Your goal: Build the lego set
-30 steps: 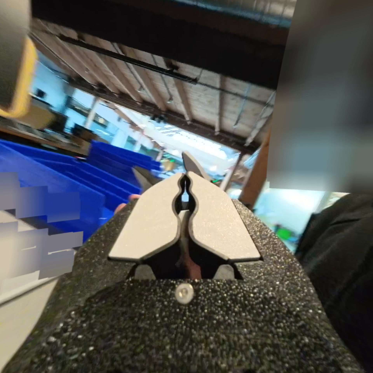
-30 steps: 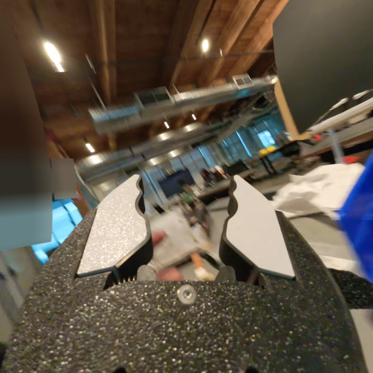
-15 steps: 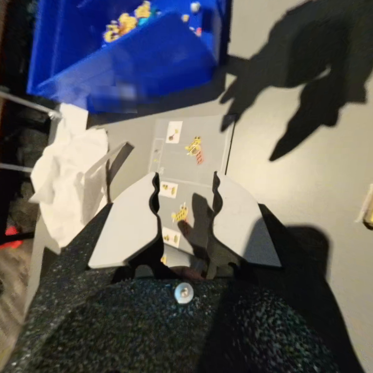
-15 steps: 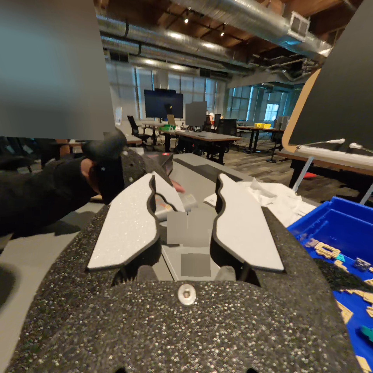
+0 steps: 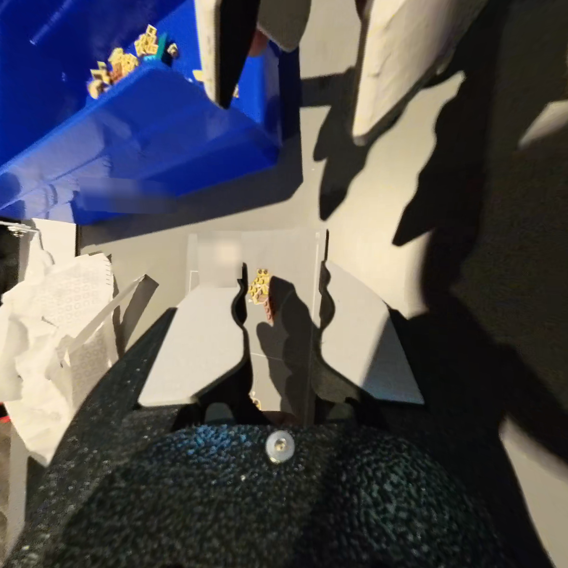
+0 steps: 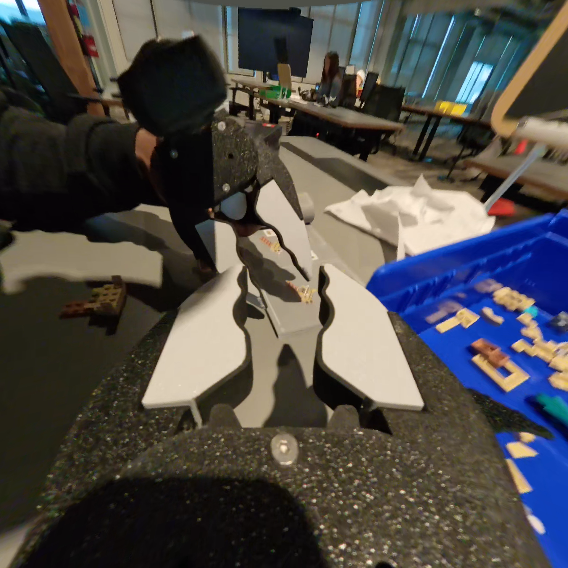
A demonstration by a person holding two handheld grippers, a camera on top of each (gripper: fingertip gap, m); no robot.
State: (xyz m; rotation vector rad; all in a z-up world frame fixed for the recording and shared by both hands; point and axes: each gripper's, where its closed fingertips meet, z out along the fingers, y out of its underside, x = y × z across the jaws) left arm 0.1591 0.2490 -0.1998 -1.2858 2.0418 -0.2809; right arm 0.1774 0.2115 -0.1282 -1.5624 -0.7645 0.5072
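Both tongs gape empty. Left tongs (image 5: 281, 295) hover directly above the instruction booklet (image 6: 295, 322) on the worktop; loose bricks lie in the blue bin (image 6: 461, 276), nearer the right tongs (image 6: 281, 295).

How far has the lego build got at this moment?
Early stage. Done: one small brown brick assembly sits on the grey table. In hand: nothing; the left gripper and right gripper are open over the grey instruction sheet. Left: most tan and brown loose bricks lie unused in the blue plastic bin.
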